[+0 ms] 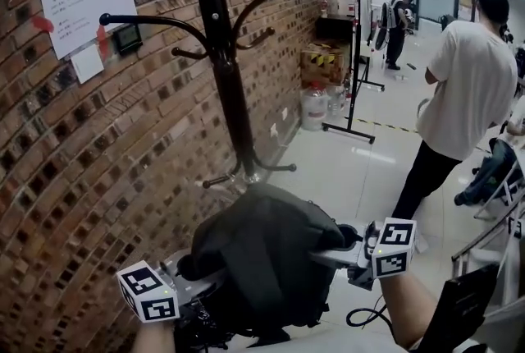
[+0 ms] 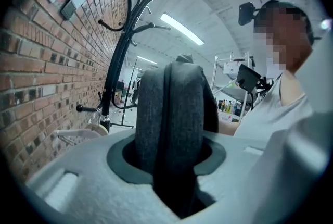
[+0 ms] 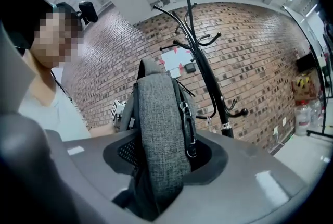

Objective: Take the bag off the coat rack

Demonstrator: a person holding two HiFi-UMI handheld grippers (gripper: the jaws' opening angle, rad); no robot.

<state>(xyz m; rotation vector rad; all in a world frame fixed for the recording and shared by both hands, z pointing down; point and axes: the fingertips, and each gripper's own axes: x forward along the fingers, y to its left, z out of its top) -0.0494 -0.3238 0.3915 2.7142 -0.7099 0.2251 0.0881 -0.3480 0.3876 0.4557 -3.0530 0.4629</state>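
A dark grey fabric bag (image 1: 262, 261) hangs free of the black coat rack (image 1: 225, 56), low in the head view and held between my two grippers. My left gripper (image 1: 197, 281) is shut on the bag's left side and my right gripper (image 1: 344, 254) on its right side; the bag hides both sets of fingertips. In the left gripper view a thick fold of the bag (image 2: 169, 113) fills the jaws of the left gripper (image 2: 171, 165). In the right gripper view the right gripper (image 3: 156, 176) clamps a padded grey part of the bag (image 3: 158, 129) with a zip pull. The rack's hooks are bare.
A brick wall (image 1: 74, 162) with taped paper notices (image 1: 86, 6) runs along the left. A person in a white shirt (image 1: 467, 89) stands at the right near chairs (image 1: 500, 179). Water bottles (image 1: 314, 107), a cardboard box (image 1: 324, 62) and a black stand (image 1: 354, 56) are behind the rack.
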